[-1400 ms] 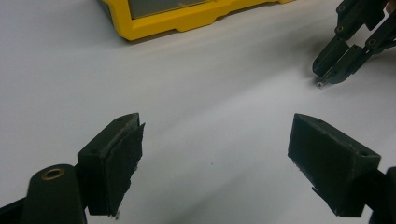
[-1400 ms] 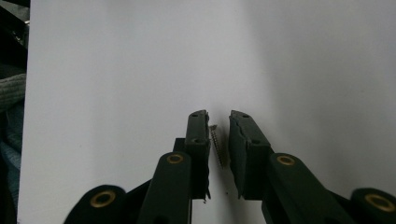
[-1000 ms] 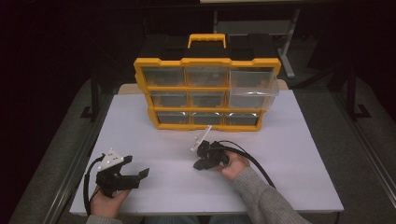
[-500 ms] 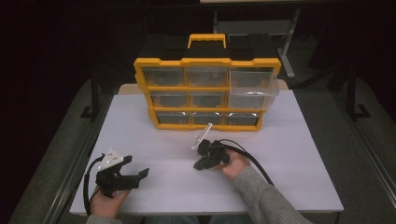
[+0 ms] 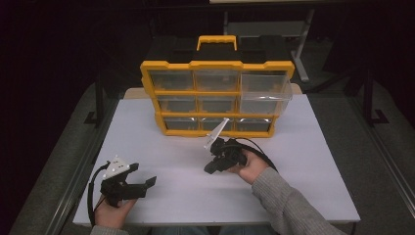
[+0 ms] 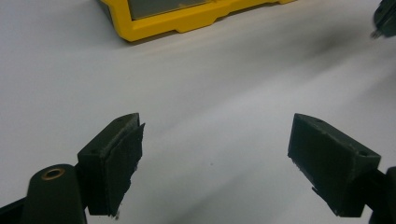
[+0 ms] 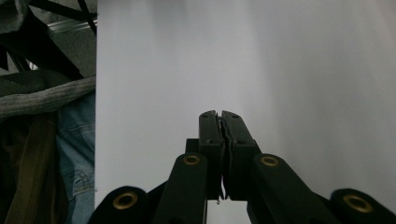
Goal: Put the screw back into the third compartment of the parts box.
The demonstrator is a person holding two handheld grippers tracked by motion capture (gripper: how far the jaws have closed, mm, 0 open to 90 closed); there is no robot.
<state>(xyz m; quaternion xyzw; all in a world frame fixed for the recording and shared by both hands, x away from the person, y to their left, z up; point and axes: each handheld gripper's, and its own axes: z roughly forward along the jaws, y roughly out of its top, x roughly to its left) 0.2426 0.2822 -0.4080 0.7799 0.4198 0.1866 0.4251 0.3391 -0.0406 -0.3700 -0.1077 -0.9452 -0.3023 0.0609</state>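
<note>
right gripper (image 5: 211,169) tilted down over table (image 5: 313,161) (jaws pressed together)

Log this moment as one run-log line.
left gripper: open, holding nothing, low over white table | right gripper: shut, holding nothing | yellow drawer organizer: upright at table's far edge, upper-right drawer pulled out

One yellow and black drawer organiser (image 5: 218,95) is counted on one white table (image 5: 313,161), with nine clear drawers arranged in three rows of three and one yellow carry handle (image 5: 217,41) on top. One of the nine drawers (image 5: 264,93), at the right of the upper rows, is seen pulled out. Two handheld grippers are counted, the left gripper (image 5: 142,185) and the right gripper (image 5: 210,169), each carried by one hand and each fitted with two black jaws.
</note>
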